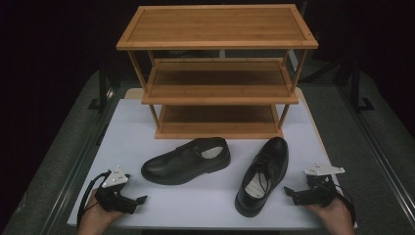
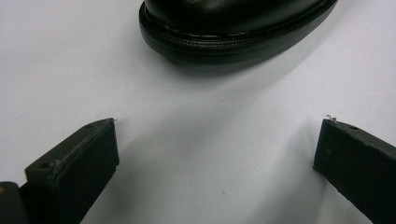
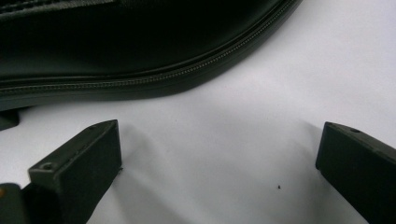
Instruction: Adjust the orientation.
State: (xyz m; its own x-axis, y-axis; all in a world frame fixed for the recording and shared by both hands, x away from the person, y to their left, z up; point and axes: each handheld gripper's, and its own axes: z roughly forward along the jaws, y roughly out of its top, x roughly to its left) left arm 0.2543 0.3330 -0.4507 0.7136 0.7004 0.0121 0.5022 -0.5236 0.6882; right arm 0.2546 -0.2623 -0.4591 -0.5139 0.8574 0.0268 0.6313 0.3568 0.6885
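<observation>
Between both wide-open tongs — left tongs [image 1: 139,200], right tongs [image 1: 288,192] — lie two black shoes [image 1: 188,160], untouched.

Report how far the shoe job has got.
Done: nothing; the rack shelves are bare. In hand: both shoes lie on the table, the left hand-held gripper open near the left shoe, the right hand-held gripper open beside the right shoe. Left: probably gripping and shelving both.

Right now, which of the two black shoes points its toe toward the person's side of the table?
The laced shoe on the right: its toe faces the near edge. The other shoe lies crosswise, toe pointing left.
</observation>
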